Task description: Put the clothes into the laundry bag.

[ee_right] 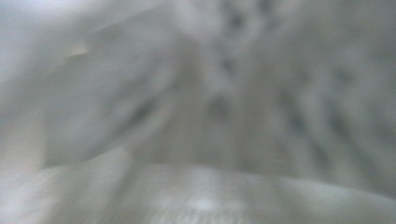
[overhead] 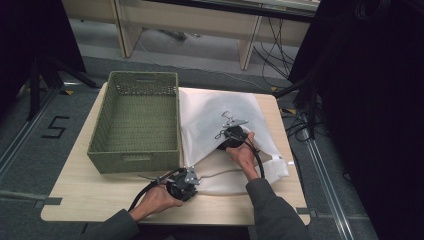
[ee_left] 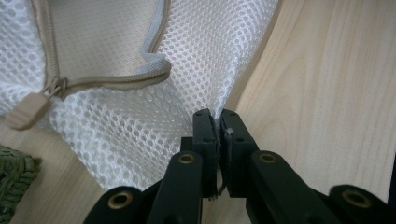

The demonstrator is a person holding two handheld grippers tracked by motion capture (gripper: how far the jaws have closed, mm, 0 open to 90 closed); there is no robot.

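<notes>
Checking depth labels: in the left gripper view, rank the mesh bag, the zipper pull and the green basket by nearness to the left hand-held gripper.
1. Mesh bag, pinched between the jaws.
2. Zipper pull, at left on the bag.
3. Green basket, at the lower-left corner; too close to the pull to call.

A grey floor (overhead: 45,127) is showing a "5" (overhead: 55,127) at left; pale shelving (overhead: 200,22) is standing along the top, cables (overhead: 277,47) trailing at upper right.

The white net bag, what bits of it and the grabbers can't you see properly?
- Inside the white mesh bag: high view, its fabric covers any contents.
- Right gripper: its jaws reach into the bag's opening, hidden by mesh; the right gripper view is a grey blur.
- Left gripper: pinched on the bag's edge; the cloth between the jaws is hidden.
- Zipper pull: blurred.
</notes>
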